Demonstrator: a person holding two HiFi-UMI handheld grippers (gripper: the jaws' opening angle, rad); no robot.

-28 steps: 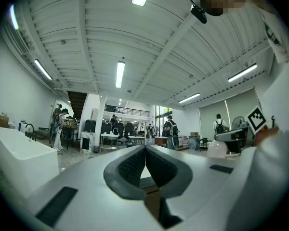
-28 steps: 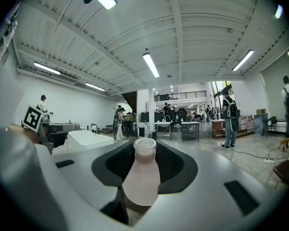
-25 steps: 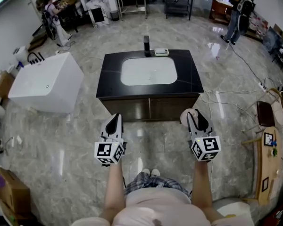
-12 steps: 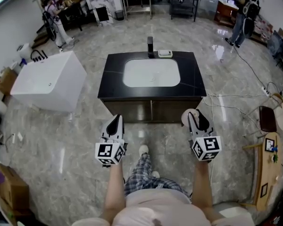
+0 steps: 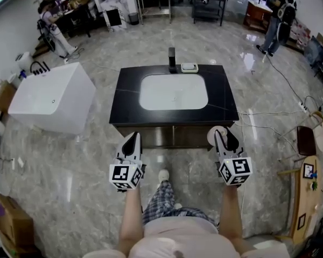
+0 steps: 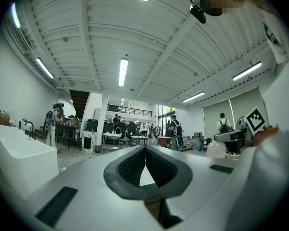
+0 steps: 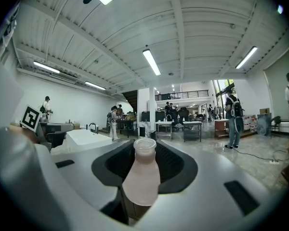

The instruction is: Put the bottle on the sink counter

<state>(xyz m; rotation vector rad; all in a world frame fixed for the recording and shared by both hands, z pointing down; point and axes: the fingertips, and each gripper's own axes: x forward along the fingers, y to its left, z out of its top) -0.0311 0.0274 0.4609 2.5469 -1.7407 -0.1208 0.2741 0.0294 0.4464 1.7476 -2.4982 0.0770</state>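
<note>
Pinkish bottle (image 7: 141, 179) sits clamped in my right tongs (image 7: 145, 150), neck pointing ahead toward the front edge of the sink bench (image 5: 124, 107); left tongs (image 6: 145, 152) closed, empty.

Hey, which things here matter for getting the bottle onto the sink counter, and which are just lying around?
For the job:
bottle
right gripper, shut on the bottle
sink counter

Just around:
white bathtub
soap dish
cardboard box
left gripper, shut and empty

Bottle (image 7: 141, 179) frosted matt plastic (translucent); sink counter (image 5: 124, 102) glossy black, stone-look; floor (image 5: 70, 165) polished, marbled.
</note>
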